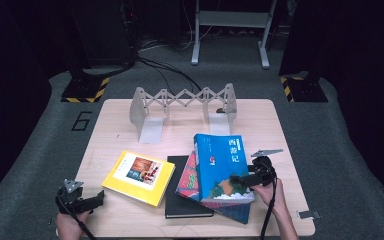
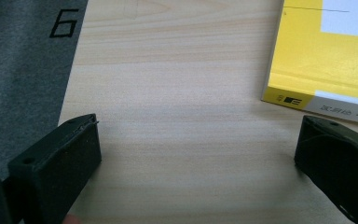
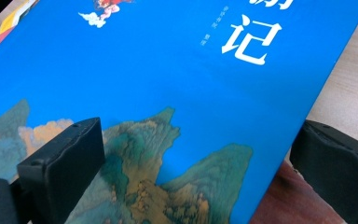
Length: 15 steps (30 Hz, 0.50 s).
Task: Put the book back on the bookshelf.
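Black jaws of the right claw (image 1: 241, 178) are standing wide, straddling the near right corner of the blue book (image 1: 221, 167), which is lying topmost on a book pile, long axis running away. Its cover is reading "西游记". Left claw (image 1: 96, 199) is idling wide over the table (image 1: 120, 112).

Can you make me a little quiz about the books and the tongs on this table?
1. True or false: the blue book lies on top of other books.
2. Which tongs are at the blue book: the left tongs or the right tongs?
3. What colour is the book nearest the left tongs?

Key
1. True: it rests on a red-patterned book and that overlaps a black book.
2. The right tongs, open, one jaw over the cover and one past its edge.
3. Yellow.
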### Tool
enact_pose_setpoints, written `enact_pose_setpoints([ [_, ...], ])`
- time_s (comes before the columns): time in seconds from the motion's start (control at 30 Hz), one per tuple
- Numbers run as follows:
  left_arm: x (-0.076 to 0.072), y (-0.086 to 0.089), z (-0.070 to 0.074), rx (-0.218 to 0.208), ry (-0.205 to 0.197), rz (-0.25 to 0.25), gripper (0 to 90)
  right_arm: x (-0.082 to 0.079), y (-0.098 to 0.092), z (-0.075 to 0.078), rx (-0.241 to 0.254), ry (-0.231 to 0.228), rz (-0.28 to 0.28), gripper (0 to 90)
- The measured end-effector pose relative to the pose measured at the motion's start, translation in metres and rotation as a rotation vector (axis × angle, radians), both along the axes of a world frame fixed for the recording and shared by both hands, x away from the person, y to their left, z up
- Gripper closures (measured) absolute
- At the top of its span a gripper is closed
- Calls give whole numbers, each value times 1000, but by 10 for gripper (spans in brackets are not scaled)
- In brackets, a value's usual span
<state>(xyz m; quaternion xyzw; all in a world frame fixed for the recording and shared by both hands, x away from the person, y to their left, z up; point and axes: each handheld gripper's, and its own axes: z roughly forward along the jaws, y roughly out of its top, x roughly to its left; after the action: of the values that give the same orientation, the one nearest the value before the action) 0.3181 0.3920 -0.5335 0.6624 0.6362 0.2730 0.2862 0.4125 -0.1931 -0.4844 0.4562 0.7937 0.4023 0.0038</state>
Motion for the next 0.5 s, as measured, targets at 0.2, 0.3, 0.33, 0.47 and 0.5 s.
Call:
enact_pose_setpoints([
  [0.2, 0, 0, 0, 0, 0, 0, 3, 4, -1, -3, 23, 15, 6, 20],
  [0.3, 0, 0, 0, 0, 0, 1, 4, 2, 0, -2, 22, 8, -13, 38],
  [0.33, 0, 0, 0, -1, 0, 1, 4, 1, 1, -1, 8, -4, -12, 42],
  [0.47, 0, 0, 0, -2, 0, 0, 4, -1, 1, 1, -5, -31, -21, 87],
  [0.5, 0, 0, 0, -2, 0, 0, 3, -2, 0, 3, -10, -36, -30, 103],
])
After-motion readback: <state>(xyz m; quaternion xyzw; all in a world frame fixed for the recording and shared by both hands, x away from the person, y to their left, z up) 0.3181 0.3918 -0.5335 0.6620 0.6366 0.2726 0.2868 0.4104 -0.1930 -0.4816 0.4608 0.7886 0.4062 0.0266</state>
